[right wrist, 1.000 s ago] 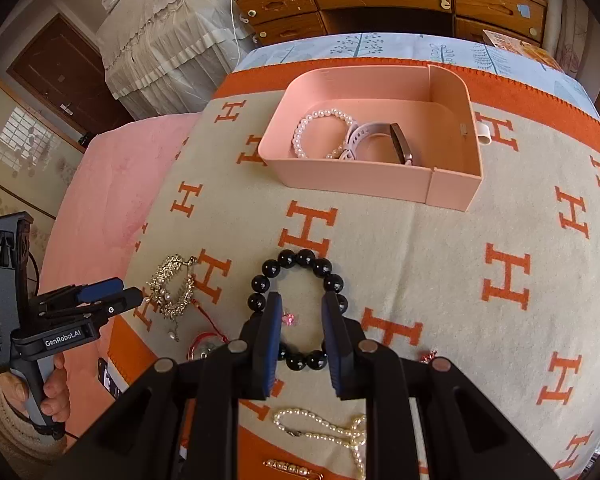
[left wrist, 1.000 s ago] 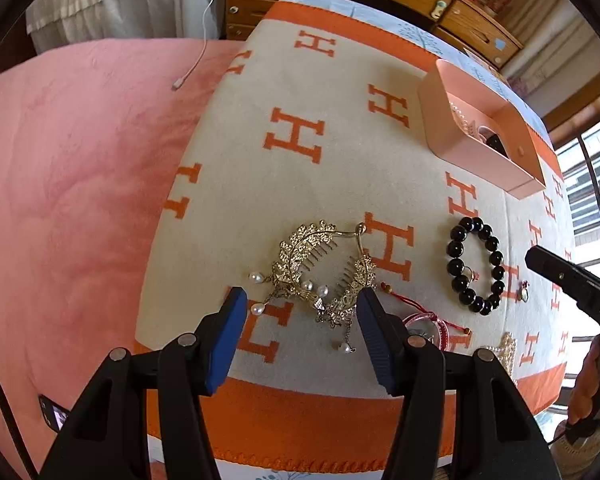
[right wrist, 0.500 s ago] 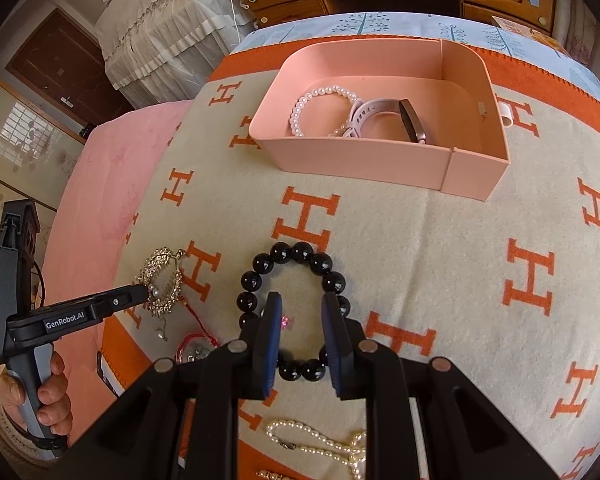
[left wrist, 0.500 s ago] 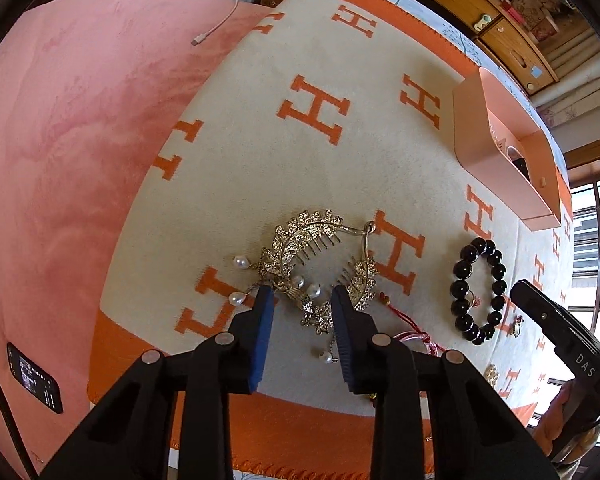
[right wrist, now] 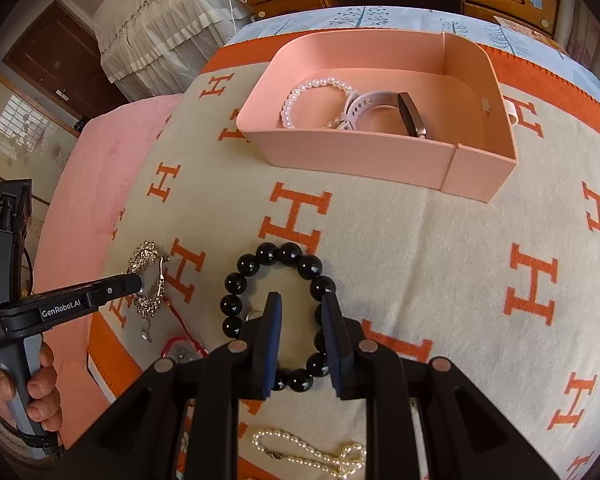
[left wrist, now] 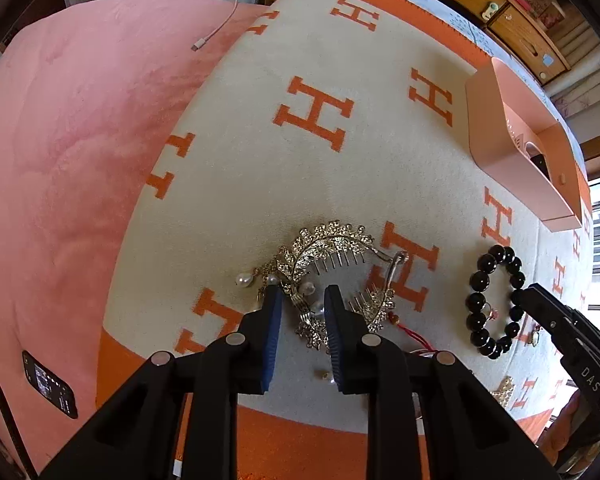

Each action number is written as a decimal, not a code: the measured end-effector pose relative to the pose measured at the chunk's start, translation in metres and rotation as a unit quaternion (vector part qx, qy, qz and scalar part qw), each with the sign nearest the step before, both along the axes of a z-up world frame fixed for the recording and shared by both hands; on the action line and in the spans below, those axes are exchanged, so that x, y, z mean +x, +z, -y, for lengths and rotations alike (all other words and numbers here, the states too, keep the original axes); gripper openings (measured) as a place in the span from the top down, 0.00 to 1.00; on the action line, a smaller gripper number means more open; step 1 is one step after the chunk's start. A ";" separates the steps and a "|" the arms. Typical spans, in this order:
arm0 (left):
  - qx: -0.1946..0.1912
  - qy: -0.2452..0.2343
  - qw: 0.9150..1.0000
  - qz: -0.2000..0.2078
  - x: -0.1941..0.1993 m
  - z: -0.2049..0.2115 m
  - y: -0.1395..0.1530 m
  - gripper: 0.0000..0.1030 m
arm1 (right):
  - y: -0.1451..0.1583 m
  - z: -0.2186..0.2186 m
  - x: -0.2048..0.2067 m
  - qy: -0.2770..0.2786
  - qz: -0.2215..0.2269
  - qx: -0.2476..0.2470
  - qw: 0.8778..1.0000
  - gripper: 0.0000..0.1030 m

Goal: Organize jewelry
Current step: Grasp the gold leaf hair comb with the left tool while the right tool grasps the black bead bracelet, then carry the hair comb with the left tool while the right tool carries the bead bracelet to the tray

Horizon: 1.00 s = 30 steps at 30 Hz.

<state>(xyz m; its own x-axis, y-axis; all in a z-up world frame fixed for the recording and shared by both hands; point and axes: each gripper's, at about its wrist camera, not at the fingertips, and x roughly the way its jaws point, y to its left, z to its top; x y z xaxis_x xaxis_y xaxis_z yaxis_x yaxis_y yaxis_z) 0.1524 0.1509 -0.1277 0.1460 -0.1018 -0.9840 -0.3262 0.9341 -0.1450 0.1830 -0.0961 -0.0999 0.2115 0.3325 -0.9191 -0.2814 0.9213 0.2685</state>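
Left hand-held gripper (left wrist: 300,300) narrower — comb (left wrist: 332,252) half-hidden

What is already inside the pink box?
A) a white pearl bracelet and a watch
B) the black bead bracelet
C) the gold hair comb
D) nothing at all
A: the right wrist view shows a white pearl bracelet and a watch lying inside the pink box, while the black bead bracelet and gold hair comb lie out on the blanket.
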 end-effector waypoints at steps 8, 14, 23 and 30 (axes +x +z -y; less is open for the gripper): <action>0.038 -0.043 0.998 0.007 0.013 0.013 0.002 0.86 | -0.001 -0.002 0.001 0.001 0.004 -0.012 1.000 0.80; 0.042 -0.056 0.998 0.005 0.011 0.013 0.004 0.86 | -0.006 -0.004 0.003 -0.007 0.000 -0.033 0.999 0.80; 0.047 -0.072 0.996 0.003 0.003 0.014 0.000 0.92 | -0.014 -0.015 0.000 0.005 0.010 -0.070 0.997 0.80; 0.047 -0.076 0.996 0.016 -0.002 0.014 0.005 0.93 | -0.012 -0.014 -0.005 0.016 0.022 -0.076 0.997 0.86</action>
